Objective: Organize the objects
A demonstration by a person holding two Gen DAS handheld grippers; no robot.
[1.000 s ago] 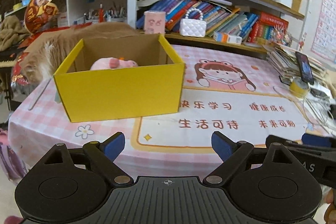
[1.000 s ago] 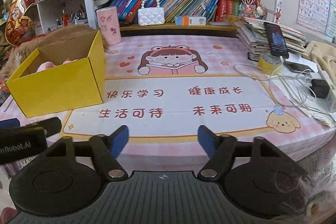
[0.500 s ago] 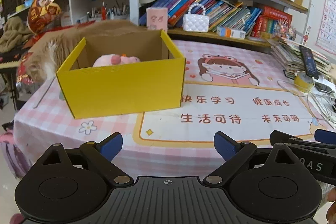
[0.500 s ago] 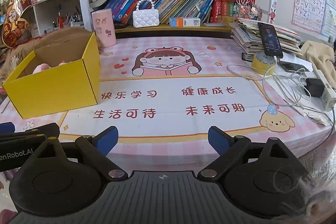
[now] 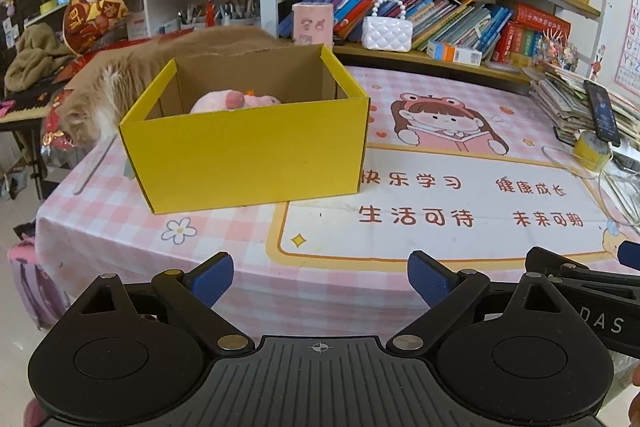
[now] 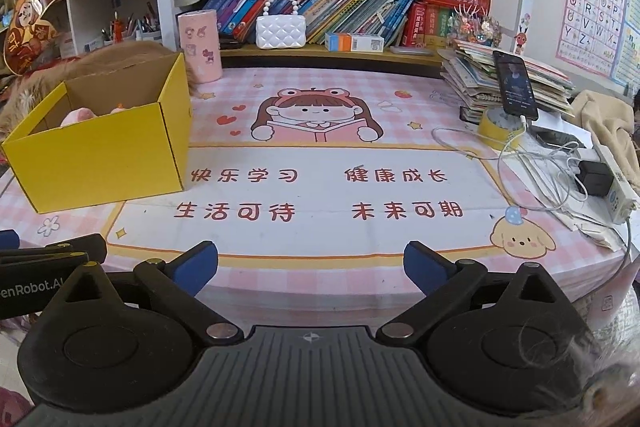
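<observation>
1. Pink plush toy (image 5: 234,102) already inside yellow box (image 5: 248,155), on the table's left part.
2. Likely near finished; nothing else loose on the pink tablecloth (image 6: 320,187) centre.
3. Left gripper (image 5: 320,277) and right gripper (image 6: 311,265) empty, jaws spread, short of the table edge.

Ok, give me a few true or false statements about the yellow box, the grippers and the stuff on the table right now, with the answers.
1. The yellow box stands open with a pink plush toy inside. True.
2. The left gripper is shut on the toy. False: its jaws are open and hold nothing.
3. A phone leans against a stack of books. True.
4. The right gripper grips the box. False: it is open, apart from the box.
5. A cat stands behind the box. True.
</observation>
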